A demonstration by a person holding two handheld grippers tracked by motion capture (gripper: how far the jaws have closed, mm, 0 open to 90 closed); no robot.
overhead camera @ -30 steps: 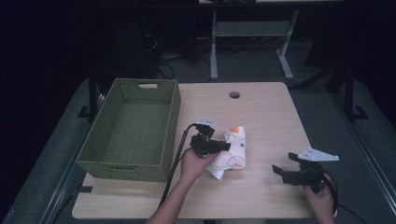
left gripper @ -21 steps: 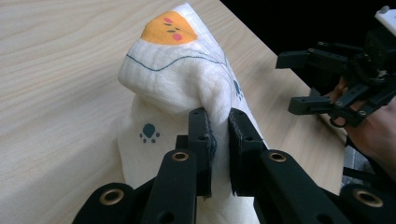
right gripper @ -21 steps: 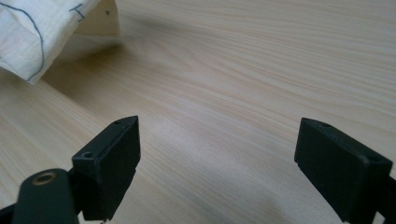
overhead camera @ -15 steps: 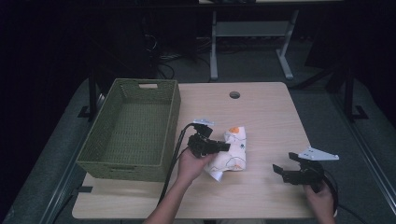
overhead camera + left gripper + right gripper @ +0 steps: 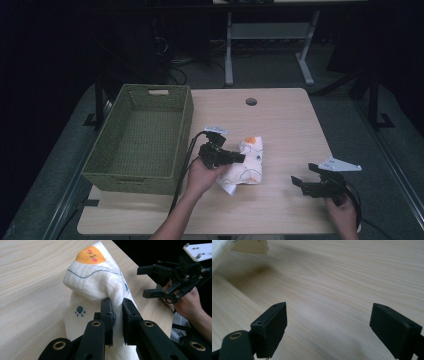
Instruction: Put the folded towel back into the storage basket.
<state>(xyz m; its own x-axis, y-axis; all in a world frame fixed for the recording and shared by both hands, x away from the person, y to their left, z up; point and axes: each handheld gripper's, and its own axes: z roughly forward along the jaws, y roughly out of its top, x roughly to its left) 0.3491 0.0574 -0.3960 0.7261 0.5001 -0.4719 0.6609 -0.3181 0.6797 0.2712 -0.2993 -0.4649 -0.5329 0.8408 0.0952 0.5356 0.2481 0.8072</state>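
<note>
The left gripper [image 5: 117, 315] pinches a fold of the white cloth [image 5: 246, 160] beside the basket [image 5: 140, 135], likely to lift it in, while the right gripper [image 5: 314, 181] waits wide open.

We saw a white cloth [image 5: 95, 287] printed with an orange patch bearing pink marks, a thin dark teal line and small teal paw prints. The basket [image 5: 142, 142] was olive green and woven. The table [image 5: 285, 125] was pale wood with fine grain. Both the left gripper [image 5: 117, 315] and the right gripper [image 5: 302, 180] were black, the latter topped by a light grey plate.
</note>
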